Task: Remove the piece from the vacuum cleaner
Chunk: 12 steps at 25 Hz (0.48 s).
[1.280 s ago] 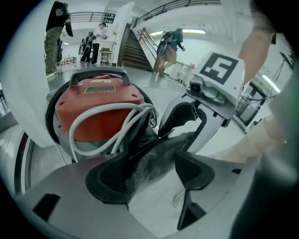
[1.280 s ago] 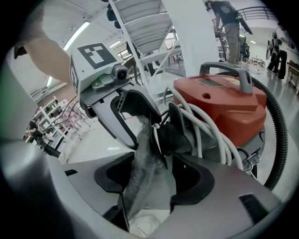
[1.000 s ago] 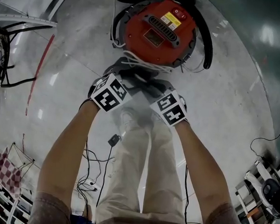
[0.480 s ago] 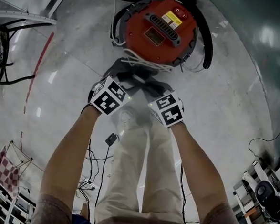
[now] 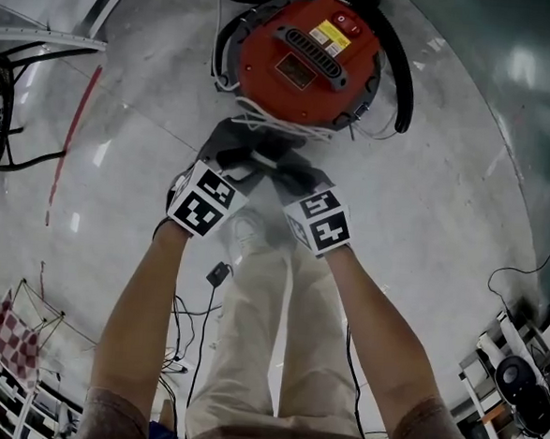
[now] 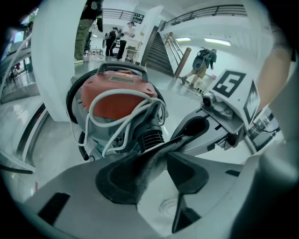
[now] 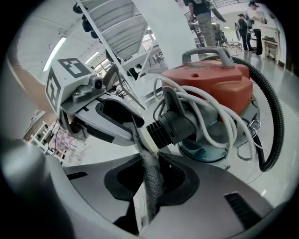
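A red vacuum cleaner [image 5: 300,61] stands on the floor with a black ribbed connector [image 7: 170,128] at its front. A flat grey piece [image 7: 145,158] hangs from that connector. My right gripper [image 7: 149,179] is closing, and its pads press on the piece from both sides. The same grey piece [image 6: 149,165] lies across one pad of my left gripper [image 6: 159,179]. Those jaws are closing too, and the other pad still stands off the piece. In the head view the left gripper [image 5: 230,159] and right gripper [image 5: 283,172] meet just in front of the vacuum.
A black hose [image 5: 403,73] curves round the vacuum, and a white cord [image 5: 282,121] is looped at its front. Cables [image 5: 217,275] trail on the floor by the person's legs. Racks [image 5: 4,336] stand at the lower left and equipment [image 5: 517,381] at the lower right.
Both grippers have drawn back a little from the vacuum, toward the person and slightly leftward. The vacuum has not moved.
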Available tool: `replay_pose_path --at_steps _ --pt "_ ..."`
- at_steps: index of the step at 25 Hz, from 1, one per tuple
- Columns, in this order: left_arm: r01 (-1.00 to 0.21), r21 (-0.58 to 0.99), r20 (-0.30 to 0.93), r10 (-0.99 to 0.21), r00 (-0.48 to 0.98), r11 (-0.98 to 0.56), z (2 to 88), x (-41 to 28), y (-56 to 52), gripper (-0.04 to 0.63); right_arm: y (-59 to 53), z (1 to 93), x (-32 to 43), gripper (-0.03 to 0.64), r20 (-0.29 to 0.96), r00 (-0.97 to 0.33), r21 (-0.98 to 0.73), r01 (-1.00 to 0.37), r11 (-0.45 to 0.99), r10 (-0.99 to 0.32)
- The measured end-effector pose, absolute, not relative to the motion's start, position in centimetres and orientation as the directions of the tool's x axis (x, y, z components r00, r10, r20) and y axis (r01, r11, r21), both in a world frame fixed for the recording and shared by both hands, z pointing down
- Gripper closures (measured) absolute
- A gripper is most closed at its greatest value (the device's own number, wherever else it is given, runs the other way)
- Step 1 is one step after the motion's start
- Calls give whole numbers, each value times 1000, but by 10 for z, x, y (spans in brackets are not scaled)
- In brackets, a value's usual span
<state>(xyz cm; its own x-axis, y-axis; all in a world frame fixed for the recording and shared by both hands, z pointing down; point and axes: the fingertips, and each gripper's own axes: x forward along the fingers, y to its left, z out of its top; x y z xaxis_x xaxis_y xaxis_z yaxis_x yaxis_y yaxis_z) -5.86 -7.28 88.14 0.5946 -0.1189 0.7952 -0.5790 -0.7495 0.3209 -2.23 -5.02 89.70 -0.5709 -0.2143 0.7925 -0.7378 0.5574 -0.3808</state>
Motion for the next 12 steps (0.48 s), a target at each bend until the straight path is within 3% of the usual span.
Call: replay_pose_path --at_steps 12 --pt "-631 283 816 -164 554 -722 880 -71 -67 425 -42 896 -29 557 787 -564 -402 -776 486 -249"
